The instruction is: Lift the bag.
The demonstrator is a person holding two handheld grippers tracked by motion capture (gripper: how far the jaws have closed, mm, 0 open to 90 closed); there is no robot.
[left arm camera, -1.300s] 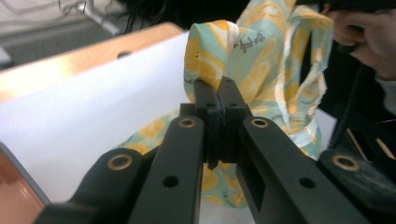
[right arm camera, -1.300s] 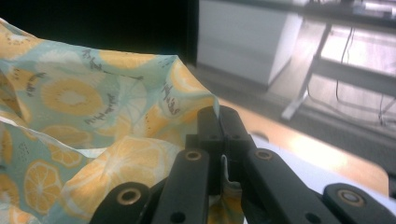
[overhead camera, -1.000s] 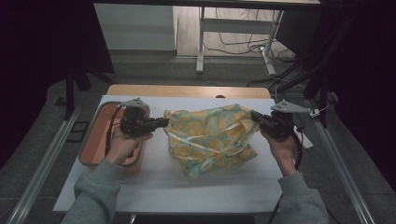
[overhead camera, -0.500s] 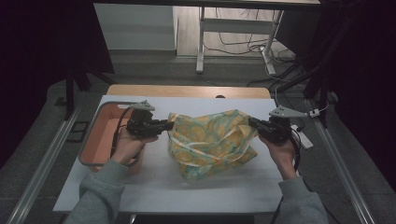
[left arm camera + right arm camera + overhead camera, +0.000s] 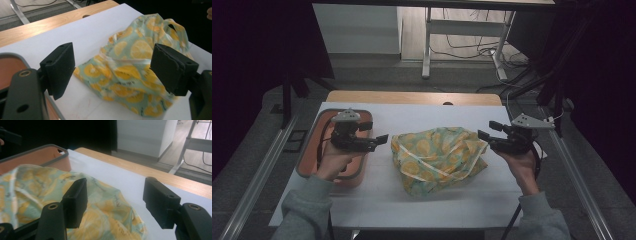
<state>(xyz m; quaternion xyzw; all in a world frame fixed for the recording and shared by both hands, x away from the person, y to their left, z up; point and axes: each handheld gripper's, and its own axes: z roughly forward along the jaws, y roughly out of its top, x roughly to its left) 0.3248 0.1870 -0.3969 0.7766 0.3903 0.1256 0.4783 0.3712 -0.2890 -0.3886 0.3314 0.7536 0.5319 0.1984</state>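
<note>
Looking down from the high view, the left hand-held gripper and the right hand-held gripper face each other with a crumpled lemon-print cloth bag lying on the white table between them, both with jaws apart and empty, and an orange tray sits under the left one. Through the left gripper view, the bag lies just ahead between wide-open jaws, its pale handle loop at the far side. From the right gripper view, the bag spreads below and beyond the near jaw; it looks light, limp and prone to slump, so a pinch on a hem or handle seems best.
</note>
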